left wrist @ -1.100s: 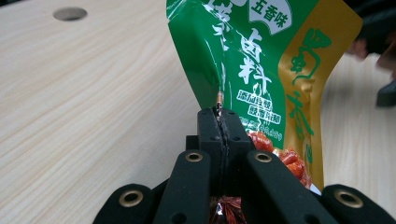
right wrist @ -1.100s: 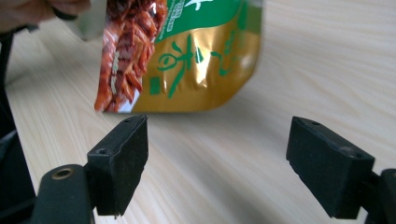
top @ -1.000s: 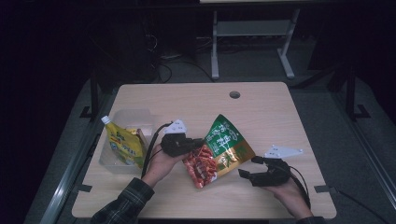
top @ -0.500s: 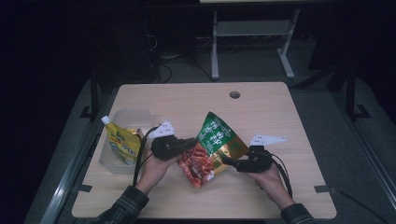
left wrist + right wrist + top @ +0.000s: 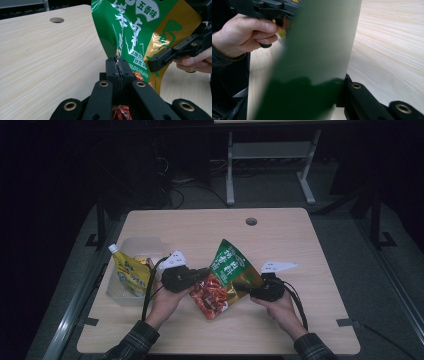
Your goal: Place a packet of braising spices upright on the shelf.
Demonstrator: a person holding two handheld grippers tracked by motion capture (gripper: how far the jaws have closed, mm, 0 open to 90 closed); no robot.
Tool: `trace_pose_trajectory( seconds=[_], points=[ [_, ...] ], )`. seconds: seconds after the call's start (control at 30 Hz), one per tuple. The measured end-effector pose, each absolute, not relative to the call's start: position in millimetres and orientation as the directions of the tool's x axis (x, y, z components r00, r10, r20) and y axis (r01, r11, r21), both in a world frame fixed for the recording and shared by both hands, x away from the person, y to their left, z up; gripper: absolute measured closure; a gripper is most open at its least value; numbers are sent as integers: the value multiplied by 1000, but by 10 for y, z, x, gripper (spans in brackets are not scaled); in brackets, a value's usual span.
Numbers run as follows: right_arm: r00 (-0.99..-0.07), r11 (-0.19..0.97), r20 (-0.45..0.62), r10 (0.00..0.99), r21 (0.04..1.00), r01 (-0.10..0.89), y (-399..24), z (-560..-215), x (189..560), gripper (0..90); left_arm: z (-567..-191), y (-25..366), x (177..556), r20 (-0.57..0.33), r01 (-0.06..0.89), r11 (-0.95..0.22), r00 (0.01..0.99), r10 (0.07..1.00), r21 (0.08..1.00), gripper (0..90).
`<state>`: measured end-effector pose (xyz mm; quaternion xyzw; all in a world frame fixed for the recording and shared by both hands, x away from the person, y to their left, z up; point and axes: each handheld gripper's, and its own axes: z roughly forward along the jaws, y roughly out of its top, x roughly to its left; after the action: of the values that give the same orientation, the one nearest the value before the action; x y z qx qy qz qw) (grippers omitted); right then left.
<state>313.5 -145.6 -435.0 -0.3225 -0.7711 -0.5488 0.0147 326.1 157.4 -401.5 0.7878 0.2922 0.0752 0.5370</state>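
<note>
A green, gold and red snack bag [image 5: 227, 270] stands tilted above the middle of the wooden table [image 5: 200, 227], held between both hands. My left gripper [image 5: 204, 273] is shut on the bag's left edge; in the left gripper view its jaws [image 5: 117, 65] pinch the crimped seam of the bag [image 5: 130, 32]. My right gripper [image 5: 244, 287] has just been closing and now pinches the bag's lower right edge, seen on the gold panel [image 5: 156, 61]. In the right gripper view the bag [image 5: 319, 50] is a green blur close to the camera, hiding the jaws.
A clear plastic tub [image 5: 145, 243] at the table's left edge holds a yellow pouch [image 5: 130, 275] with a white cap. A round cable hole [image 5: 251, 221] lies near the far edge. A metal frame [image 5: 270, 155] stands on the floor beyond the table.
The right gripper moved left from the table's right side to the bag and closed on its edge. The bag now stands more upright. The left hand barely shifted.
</note>
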Motion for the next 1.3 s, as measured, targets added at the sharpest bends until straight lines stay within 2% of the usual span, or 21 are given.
trace_pose_trajectory(
  seconds=[0.13,0.2,0.3,0.43,0.53,0.83,1.3],
  points=[
    [-800,195,369,474,841,504,-1471,-4312,3152,892,-4007,1575,3258,-183,371,-263,823,539,891,881],
    [-803,199,371,467,840,504,-1495,-4281,3162,894,-4015,1567,3266,-179,377,-274,817,548,885,841],
    [-816,236,337,470,843,484,-1495,-4243,3158,896,-4038,1534,3263,-140,378,-319,807,573,869,740],
    [-835,268,305,458,848,457,-1489,-4176,3156,897,-4032,1543,3264,-85,378,-352,775,626,856,506],
    [-846,279,275,457,859,430,-1512,-4091,3164,897,-4021,1579,3230,-79,378,-363,777,625,852,392],
    [-844,276,257,470,866,417,-1531,-3905,3280,897,-4135,1628,2999,-93,387,-435,824,559,813,316],
    [-851,317,227,475,857,405,-1206,-3613,3538,898,-4338,1725,2660,-66,386,-563,861,504,731,183]
  ],
)
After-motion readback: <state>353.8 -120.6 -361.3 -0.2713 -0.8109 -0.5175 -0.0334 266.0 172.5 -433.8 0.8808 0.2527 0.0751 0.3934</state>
